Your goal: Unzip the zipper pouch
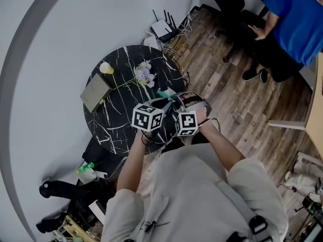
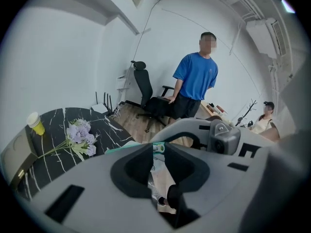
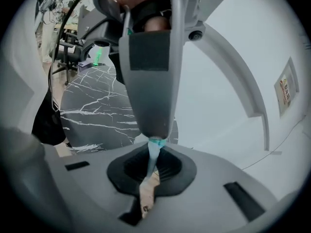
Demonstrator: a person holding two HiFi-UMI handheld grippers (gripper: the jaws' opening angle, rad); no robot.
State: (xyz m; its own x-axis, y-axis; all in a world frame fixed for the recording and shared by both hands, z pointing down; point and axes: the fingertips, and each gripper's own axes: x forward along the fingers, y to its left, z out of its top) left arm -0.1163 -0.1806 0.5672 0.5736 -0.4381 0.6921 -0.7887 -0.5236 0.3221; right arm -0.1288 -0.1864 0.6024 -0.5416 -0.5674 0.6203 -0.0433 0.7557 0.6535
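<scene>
A round black marble bench (image 1: 108, 120) is standing on a wooden floor (image 1: 237, 100) beside a white wall. The zipper pouch (image 3: 147, 181) is hanging in the air near the bench's edge, resting on nothing. The right gripper (image 3: 154, 152) is clenching its thin edge, jaws fully together on it. The left gripper (image 2: 156, 154) is meeting it tip to tip, pinching the teal tab (image 2: 159, 147) at the zipper's end with only its tips; whether that tab is the pull itself I cannot tell.

The likeliest failure is the tab slipping out, since so little of it is sitting between the pads. A pull angled away from the zipper line is also risking a jammed slider. The soft pouch may be bunching or sliding through the right gripper instead of the zipper running. If either grip is failing, the pouch is probably dropping towards the floor rather than the bench.

The flowers (image 1: 145, 75) and the yellow cup (image 1: 105, 68) are lying well apart; a person in blue (image 1: 295, 19) is standing across the room.
</scene>
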